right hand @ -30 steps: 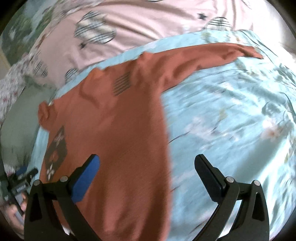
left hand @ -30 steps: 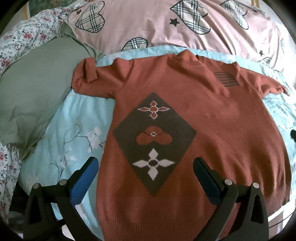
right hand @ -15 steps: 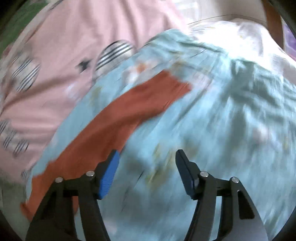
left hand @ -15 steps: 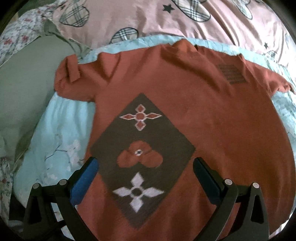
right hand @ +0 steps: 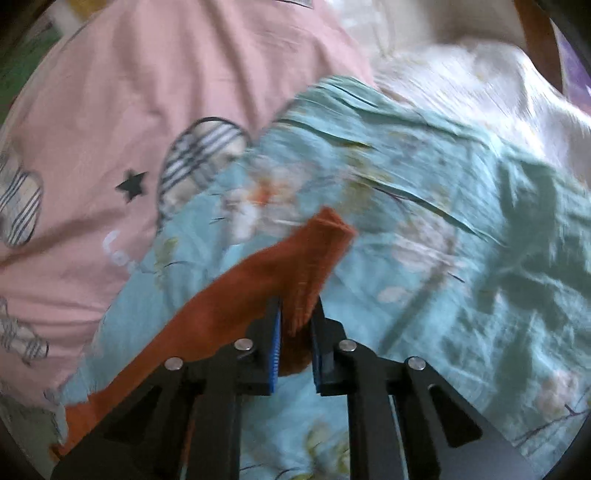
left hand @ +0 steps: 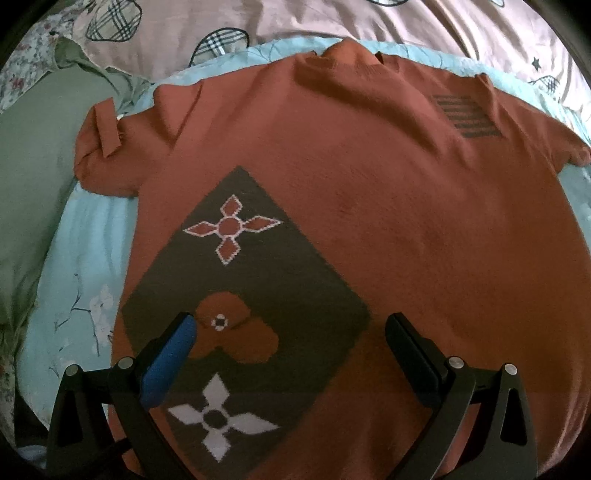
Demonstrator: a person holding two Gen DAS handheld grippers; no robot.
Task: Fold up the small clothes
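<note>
A rust-orange knit sweater lies flat, front up, on a light blue floral sheet. It has a dark diamond panel with flower motifs. My left gripper hovers open over the lower part of that panel, with nothing between its fingers. In the right wrist view the sweater's long sleeve runs up from the lower left. My right gripper is closing, its pads pinching the sleeve just behind the cuff, which sticks out past the fingertips.
A pink cover with plaid hearts and stars lies beyond the collar. A green pillow sits left of the sweater, whose left sleeve is folded short. Rumpled blue sheet spreads right of the held sleeve.
The left gripper came down and nearer, so the diamond panel looms larger. The right gripper swung out along the sleeve to its end and closed from wide open onto it.
</note>
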